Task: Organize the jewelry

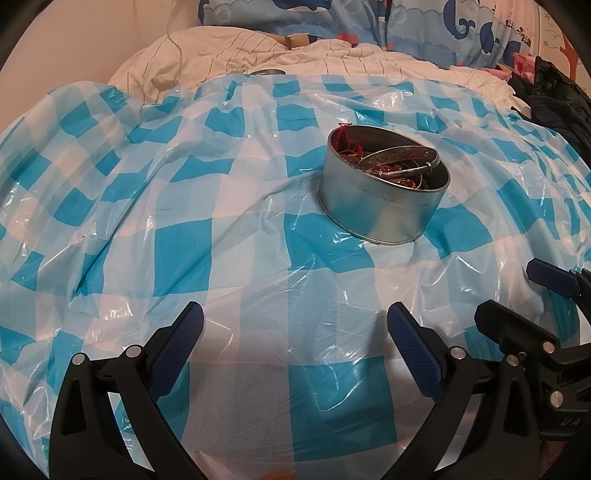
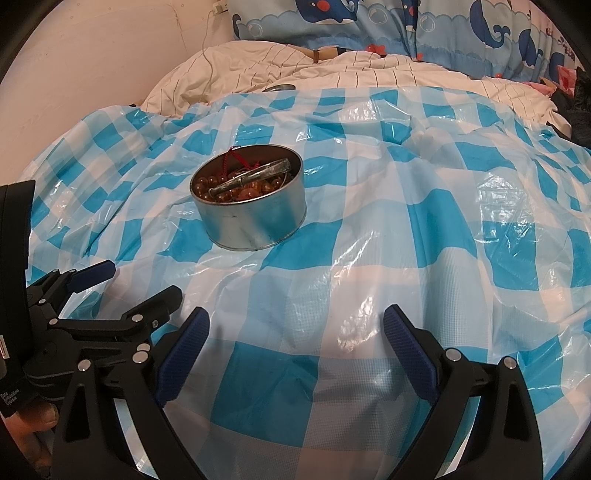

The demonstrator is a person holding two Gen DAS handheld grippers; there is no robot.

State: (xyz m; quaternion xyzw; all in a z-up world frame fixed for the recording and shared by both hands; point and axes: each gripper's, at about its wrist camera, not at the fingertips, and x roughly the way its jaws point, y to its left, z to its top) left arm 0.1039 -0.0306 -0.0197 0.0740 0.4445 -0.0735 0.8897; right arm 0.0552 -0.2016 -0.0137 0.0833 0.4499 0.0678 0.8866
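Note:
A round silver tin point(image 1: 380, 201) stands on a blue-and-white checked plastic sheet point(image 1: 221, 236); it also shows in the right wrist view point(image 2: 251, 218). It holds amber beads point(image 2: 210, 184), a red cord point(image 2: 231, 157) and a silver bangle point(image 2: 251, 177) lying across the top. My left gripper point(image 1: 295, 325) is open and empty, well short of the tin. My right gripper point(image 2: 295, 328) is open and empty, near and to the right of the tin. Each gripper shows in the other's view, the right one point(image 1: 524, 291) and the left one point(image 2: 133, 284).
The sheet covers a bed with a striped white duvet point(image 2: 332, 70) behind. Whale-print pillows point(image 2: 369, 26) lie at the back. A small metal lid point(image 2: 279, 88) rests at the sheet's far edge. Dark clothing point(image 1: 557, 99) is at the right. A cable point(image 2: 207, 48) hangs at the wall.

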